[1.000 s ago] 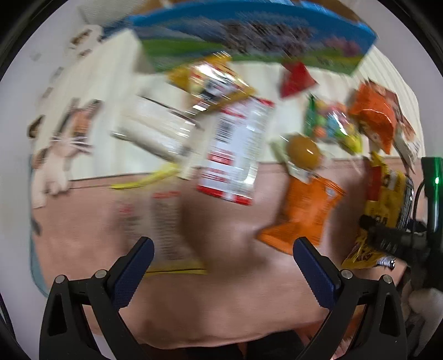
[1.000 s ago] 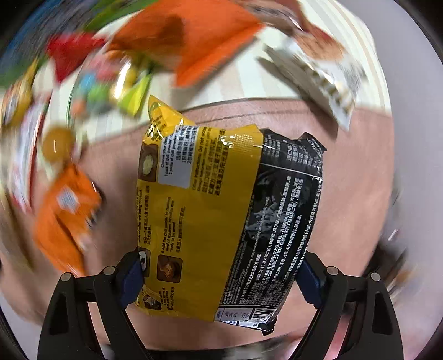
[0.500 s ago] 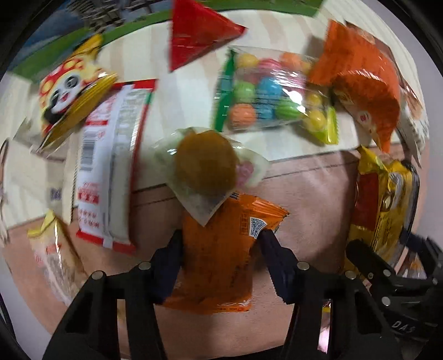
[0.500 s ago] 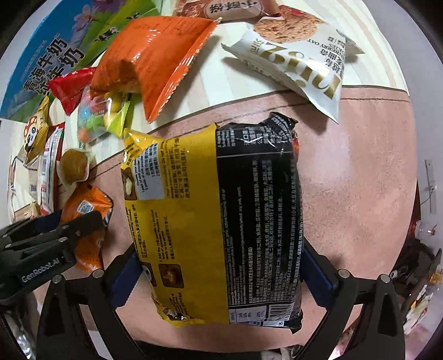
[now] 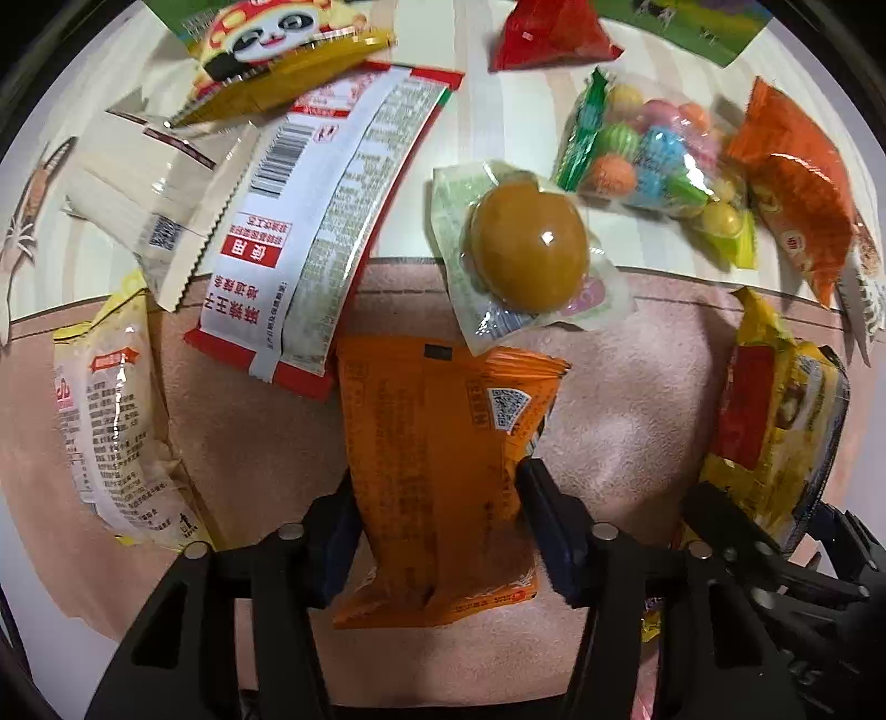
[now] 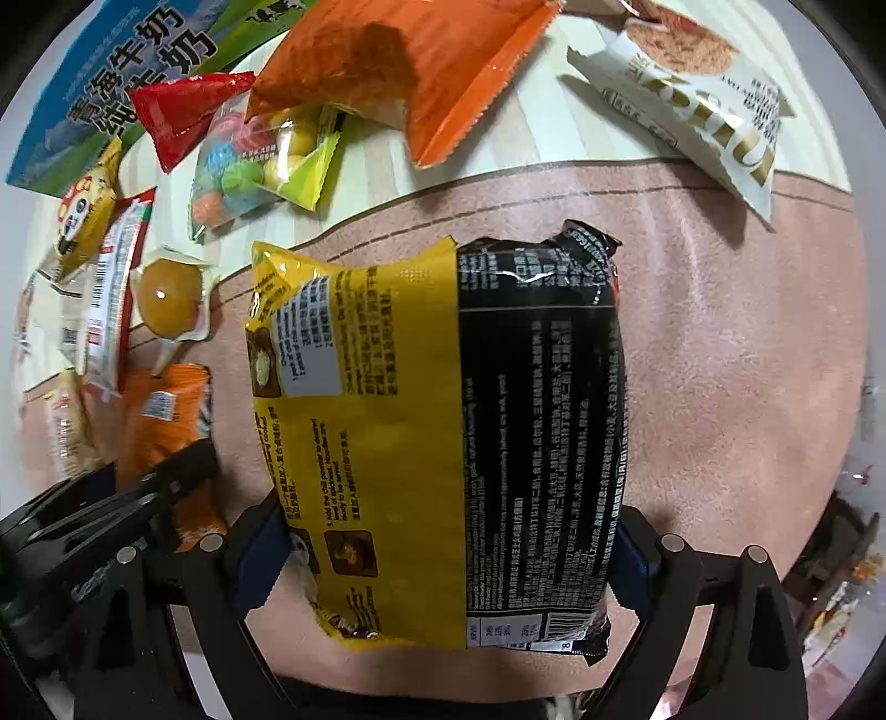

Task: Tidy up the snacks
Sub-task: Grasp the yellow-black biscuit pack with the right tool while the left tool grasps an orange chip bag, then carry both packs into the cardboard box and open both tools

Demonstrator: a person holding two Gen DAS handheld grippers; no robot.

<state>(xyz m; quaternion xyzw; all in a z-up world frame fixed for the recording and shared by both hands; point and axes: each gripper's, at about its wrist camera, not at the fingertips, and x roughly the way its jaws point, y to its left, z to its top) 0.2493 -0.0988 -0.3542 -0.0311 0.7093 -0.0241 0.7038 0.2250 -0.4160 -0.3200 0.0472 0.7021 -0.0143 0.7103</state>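
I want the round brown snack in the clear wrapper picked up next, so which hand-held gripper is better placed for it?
Left, though neither is free. The left hand-held gripper holds the orange packet, whose top lies under the round brown snack. The right hand-held gripper, closed on the yellow and black noodle pack, sits farther off.

- Snack packet point(image 5: 443, 476): plain orange with a small white code square.
- Noodle pack point(image 6: 443, 443): half yellow, half black, covered in fine print.
- Mat point(image 6: 747, 360): dusty pink, edged with cream stripes.
- Candy bag point(image 5: 659, 160): clear, holding multicoloured balls.
- Triangular pouch point(image 5: 548, 33): red.
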